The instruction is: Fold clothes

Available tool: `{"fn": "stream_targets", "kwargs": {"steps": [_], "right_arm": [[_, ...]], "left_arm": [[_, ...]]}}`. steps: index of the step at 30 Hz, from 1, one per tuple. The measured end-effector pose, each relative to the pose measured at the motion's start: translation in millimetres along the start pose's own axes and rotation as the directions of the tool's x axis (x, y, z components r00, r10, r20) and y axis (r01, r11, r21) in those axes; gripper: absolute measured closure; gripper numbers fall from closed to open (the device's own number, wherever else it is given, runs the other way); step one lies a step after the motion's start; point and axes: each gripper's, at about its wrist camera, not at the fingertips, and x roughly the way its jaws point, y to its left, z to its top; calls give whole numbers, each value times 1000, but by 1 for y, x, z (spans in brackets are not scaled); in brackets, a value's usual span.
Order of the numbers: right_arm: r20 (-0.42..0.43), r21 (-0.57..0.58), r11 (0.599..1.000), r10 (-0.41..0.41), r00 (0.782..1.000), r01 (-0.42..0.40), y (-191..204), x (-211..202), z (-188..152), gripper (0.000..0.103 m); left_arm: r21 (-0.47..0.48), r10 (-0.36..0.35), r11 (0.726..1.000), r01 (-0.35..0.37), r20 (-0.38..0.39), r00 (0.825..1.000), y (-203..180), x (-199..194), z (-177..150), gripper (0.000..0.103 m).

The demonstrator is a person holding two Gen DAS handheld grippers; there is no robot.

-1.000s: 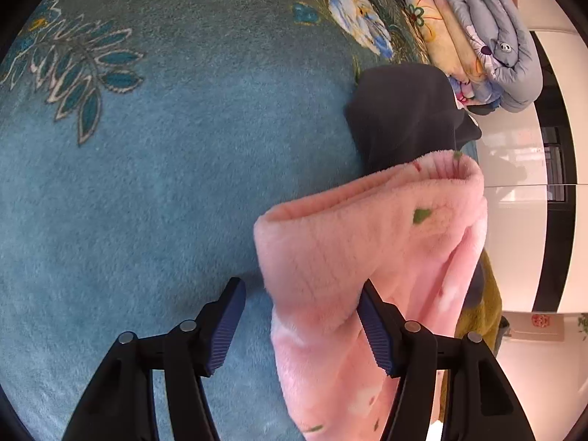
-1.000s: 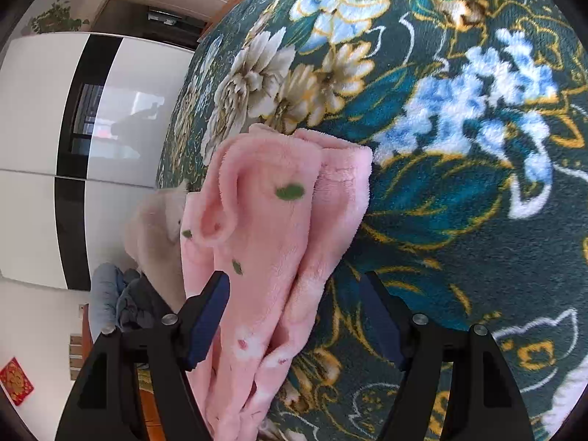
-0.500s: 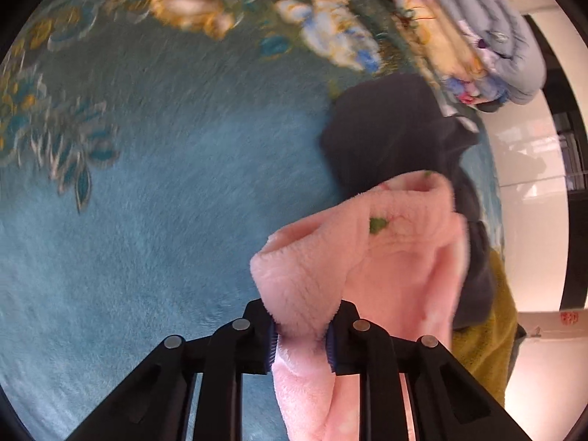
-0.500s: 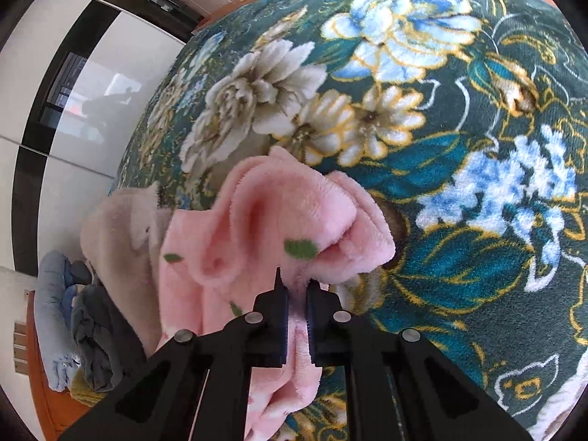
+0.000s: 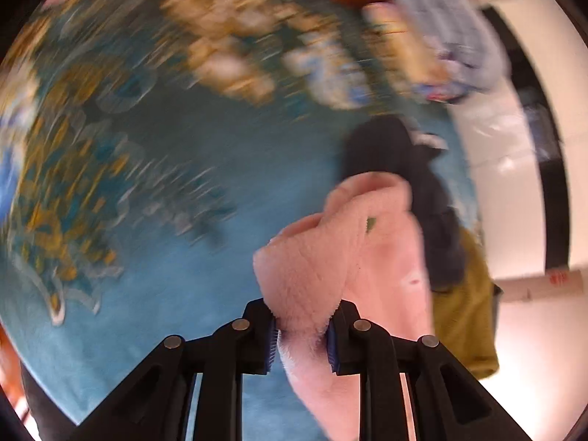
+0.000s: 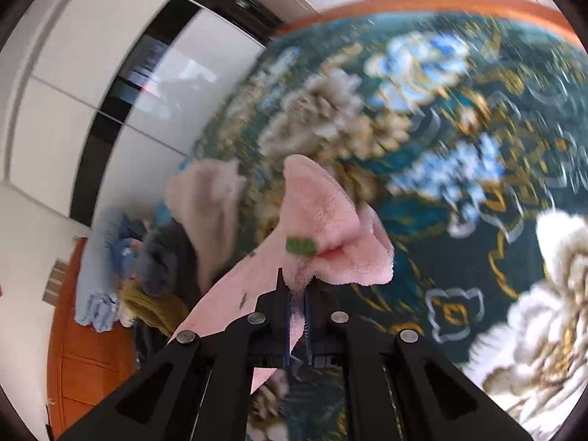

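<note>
A fluffy pink garment [image 5: 352, 257] with small green marks hangs above the teal floral blanket [image 5: 165, 191]. My left gripper [image 5: 301, 330] is shut on one edge of it, with a thick fold bunched between the blue pads. In the right wrist view the same pink garment [image 6: 323, 231] stands up in a peak, and my right gripper [image 6: 298, 301] is shut on its other edge, the jaws nearly touching. The cloth trails down to the left below both grippers. Both views are blurred by motion.
A dark garment [image 5: 386, 150] and an olive one [image 5: 463, 301] lie behind the pink one. Folded blue and patterned clothes [image 5: 448, 33] are stacked at the back. A beige garment [image 6: 209, 205] and a grey one [image 6: 161, 257] lie by the white wardrobe [image 6: 73, 73].
Both grippers closed on the pink garment's edges about half a second ago and have since lifted it off the blanket. The views now swing fast and blur.
</note>
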Motion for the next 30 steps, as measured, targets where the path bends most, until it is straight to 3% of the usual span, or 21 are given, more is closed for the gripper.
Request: {"fn": "stream_targets", "kwargs": {"steps": [3, 7, 13, 16, 21, 23, 26, 28, 30], "right_arm": [[-19, 70, 997, -19, 1000, 20, -23, 6, -15, 97], [-47, 162, 986, -41, 998, 48, -54, 13, -35, 96], [-55, 161, 985, -46, 997, 55, -48, -4, -33, 91], [-33, 144, 986, -74, 997, 78, -47, -20, -32, 77], [-3, 59, 996, -62, 998, 62, -39, -47, -35, 75], [-46, -42, 999, -32, 998, 30, -19, -42, -50, 75], [-175, -198, 979, 7, 985, -42, 23, -10, -90, 74], [-284, -276, 953, 41, 958, -123, 55, 19, -127, 74], [-424, -329, 912, 89, 901, -245, 92, 49, -174, 73]], "left_arm": [[-32, 26, 999, -26, 1, 1000, 21, 7, -9, 81], [-14, 14, 1000, -14, -15, 1000, 14, 4, -7, 81], [6, 35, 999, -34, -48, 998, 7, 6, -5, 70], [-19, 42, 999, -43, -56, 998, 15, -2, -9, 55], [4, 94, 996, -94, -50, 994, 23, -26, -18, 48], [27, 110, 994, -109, -28, 994, 17, -39, -25, 48], [62, 59, 996, -58, -21, 998, -6, -49, -37, 48], [103, 12, 995, -8, -33, 999, -29, -54, -51, 48], [160, -21, 987, 31, -59, 998, -56, -54, -70, 47]]}}
